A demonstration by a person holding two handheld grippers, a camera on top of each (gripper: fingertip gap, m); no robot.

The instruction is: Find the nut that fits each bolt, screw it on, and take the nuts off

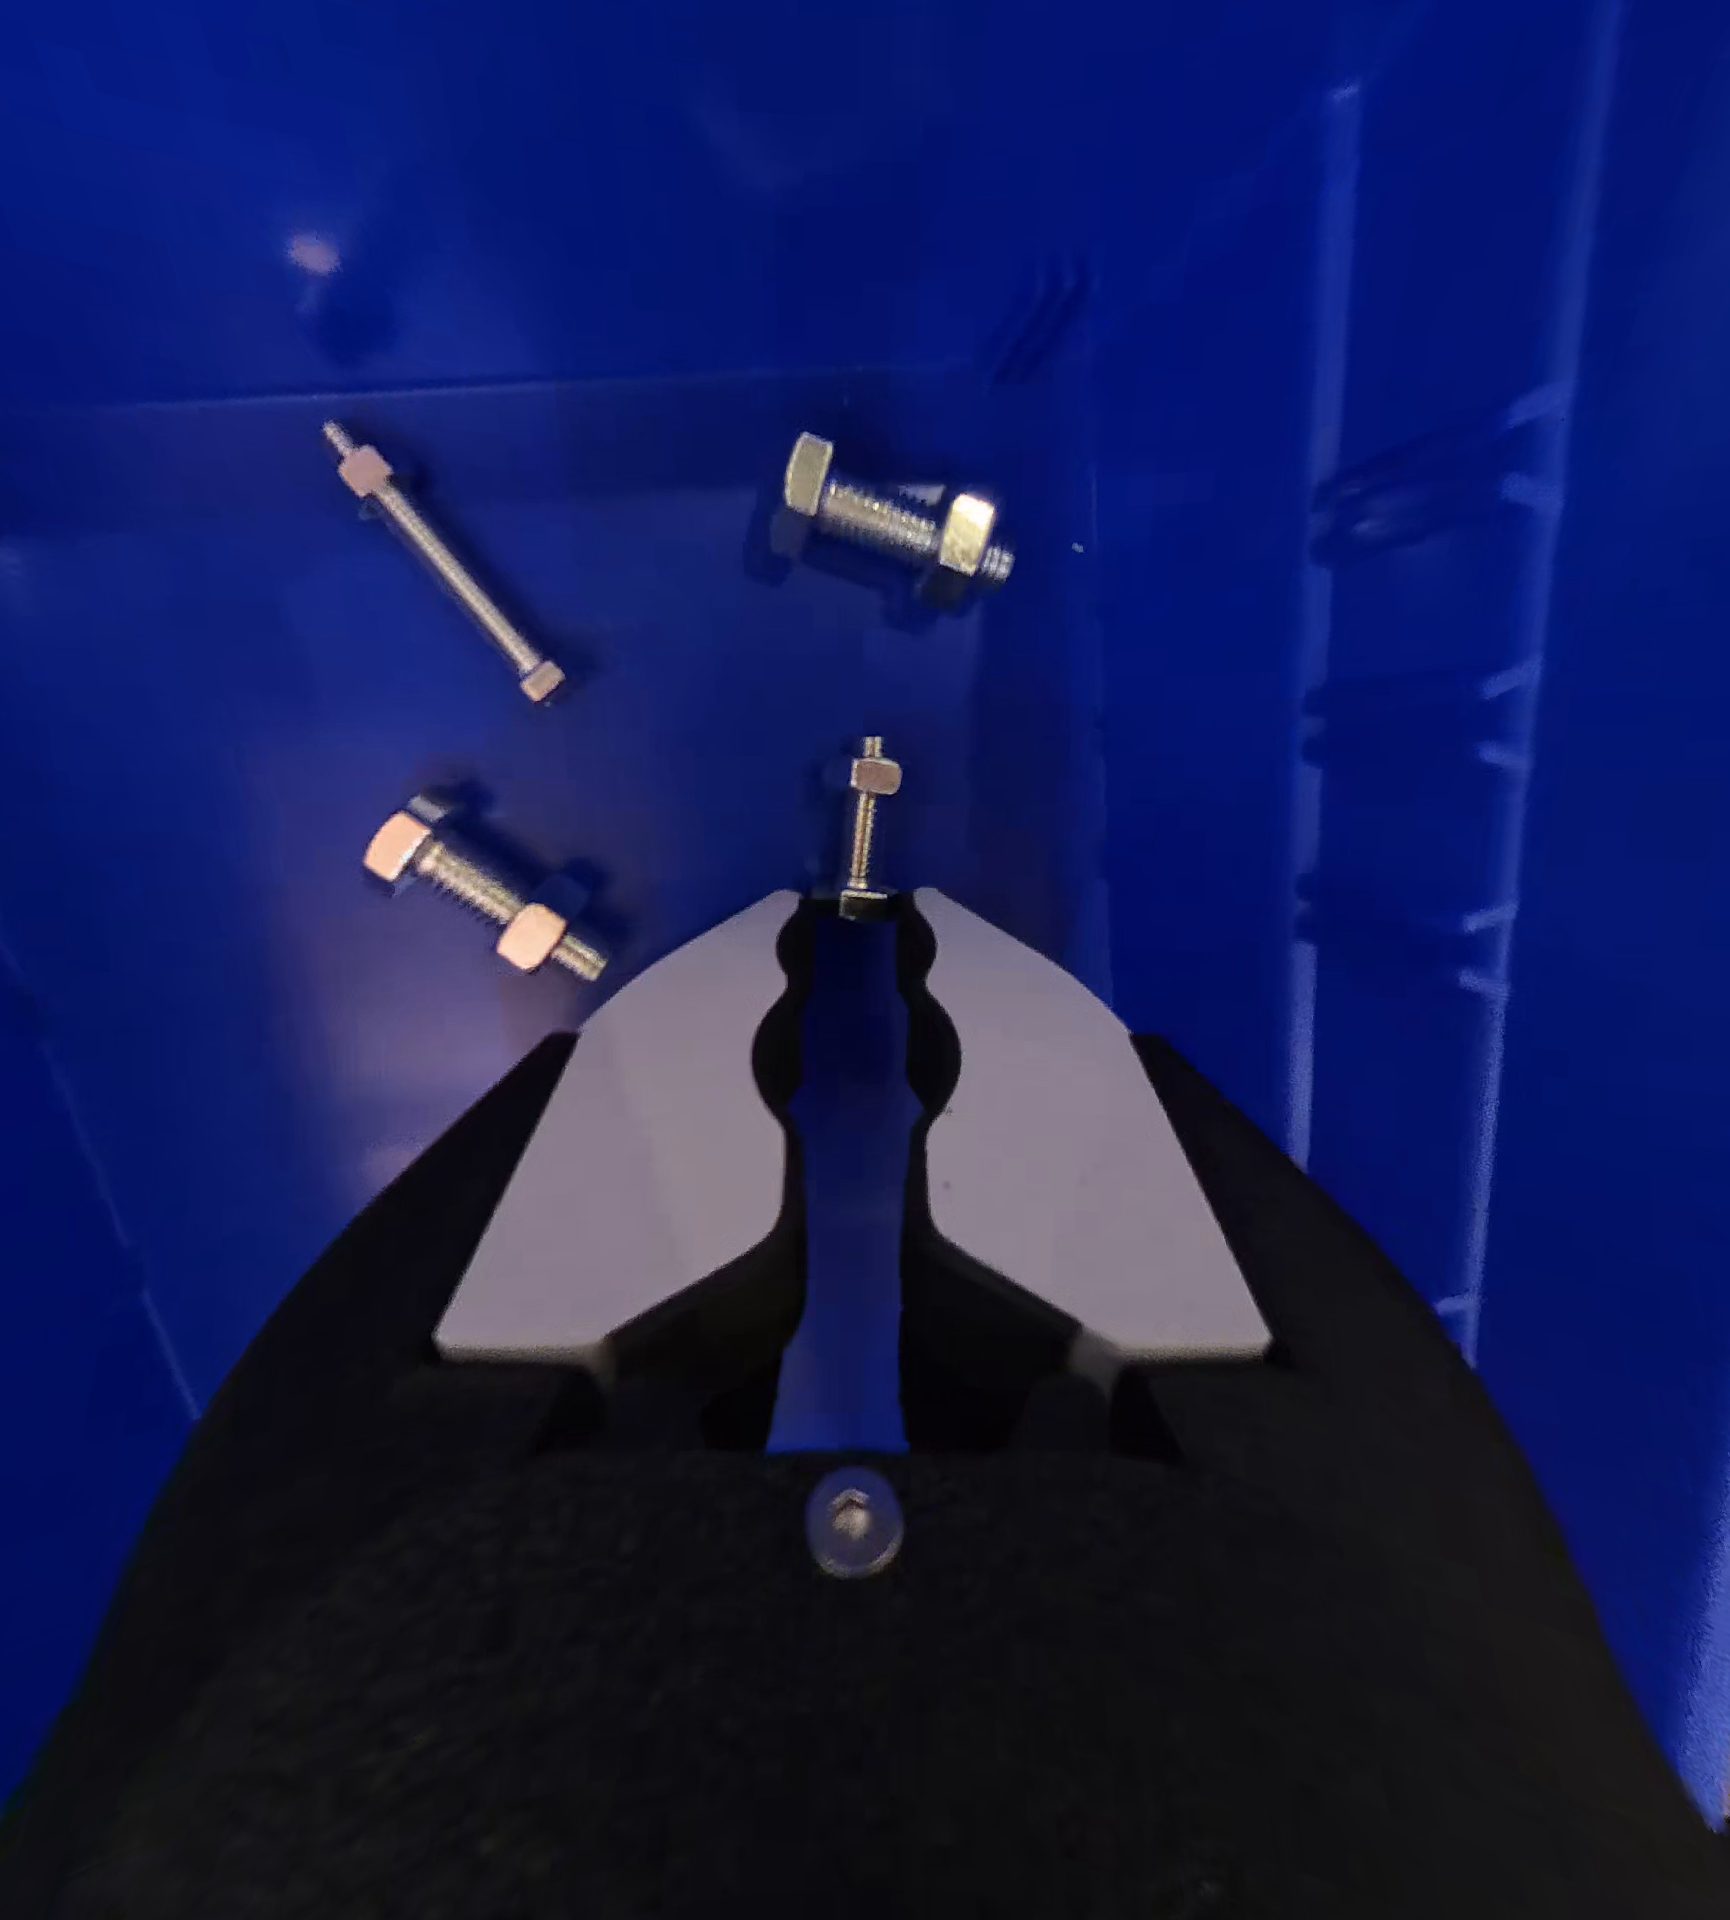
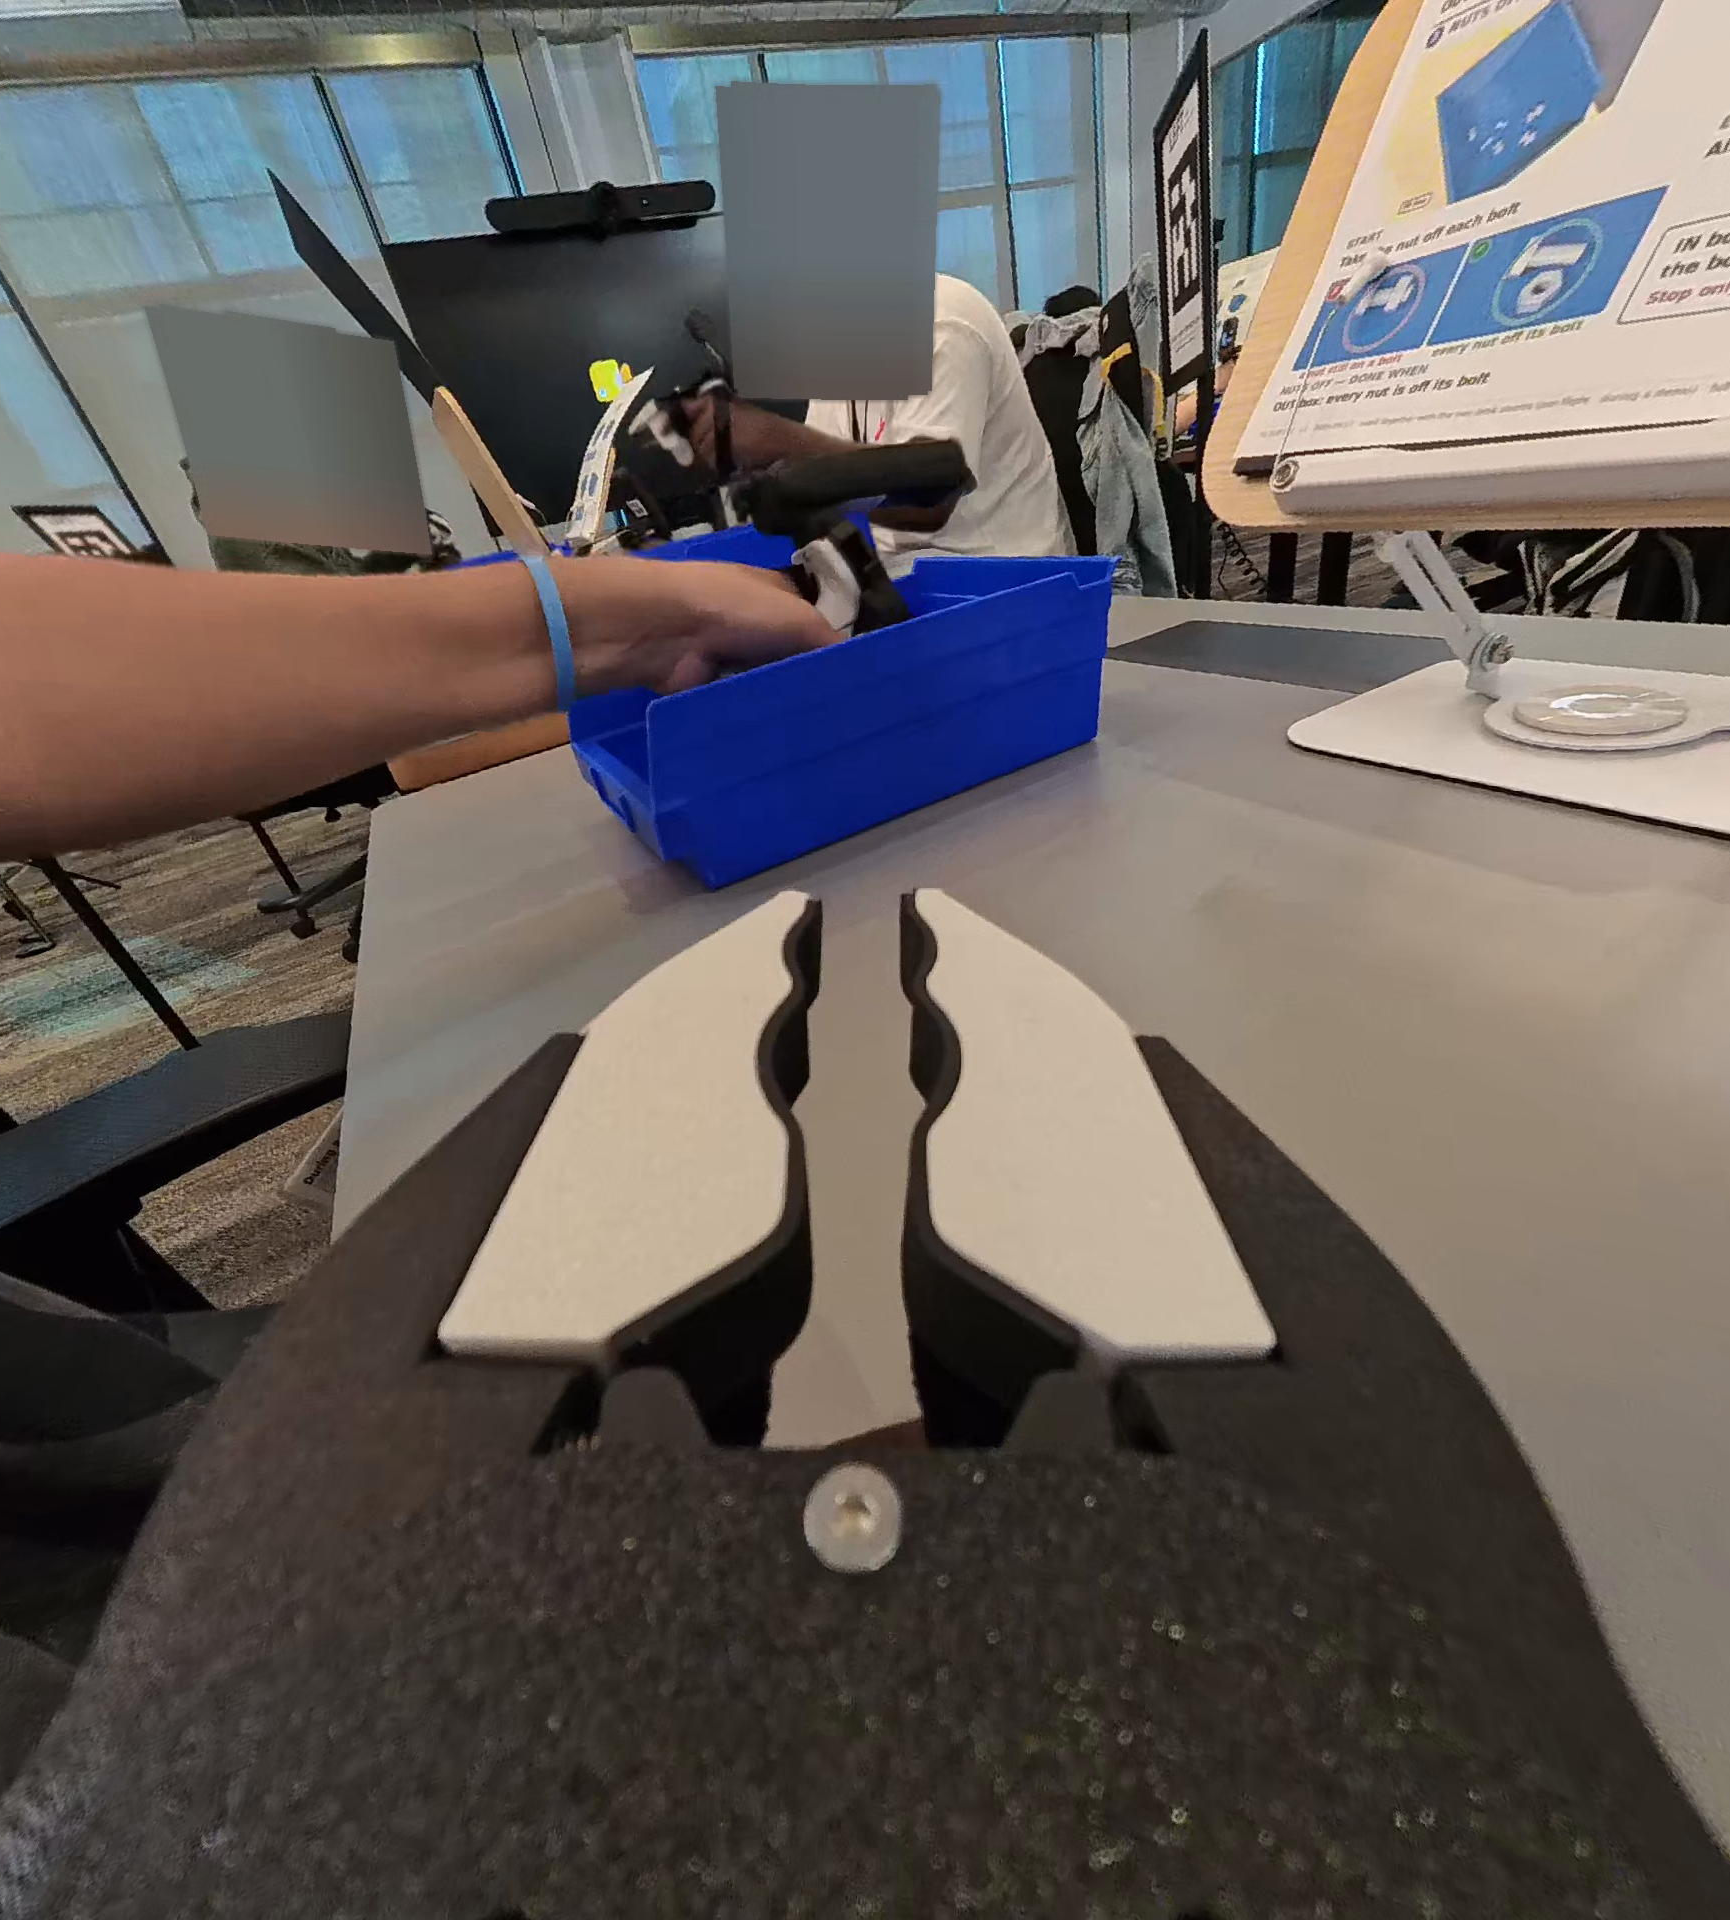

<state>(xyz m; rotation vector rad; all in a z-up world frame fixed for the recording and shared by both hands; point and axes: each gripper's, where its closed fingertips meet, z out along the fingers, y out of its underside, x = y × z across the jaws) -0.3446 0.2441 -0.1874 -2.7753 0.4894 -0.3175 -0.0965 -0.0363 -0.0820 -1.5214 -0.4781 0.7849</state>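
I pinch the small bolt [image 1: 866,831] by its head in my left tool [image 1: 859,902], its nut [image 1: 875,773] still on; three more nutted bolts [image 1: 897,516] lie beyond in the blue bin [image 1: 1204,727]. My right tool [image 2: 861,914] hangs empty, slightly parted, over the worktop [image 2: 1360,1039].

Bolts [image 1: 890,514] shiny threaded metal — bin [image 1: 1671,623] glossy blue plastic — table [image 2: 1360,1039] matt grey.
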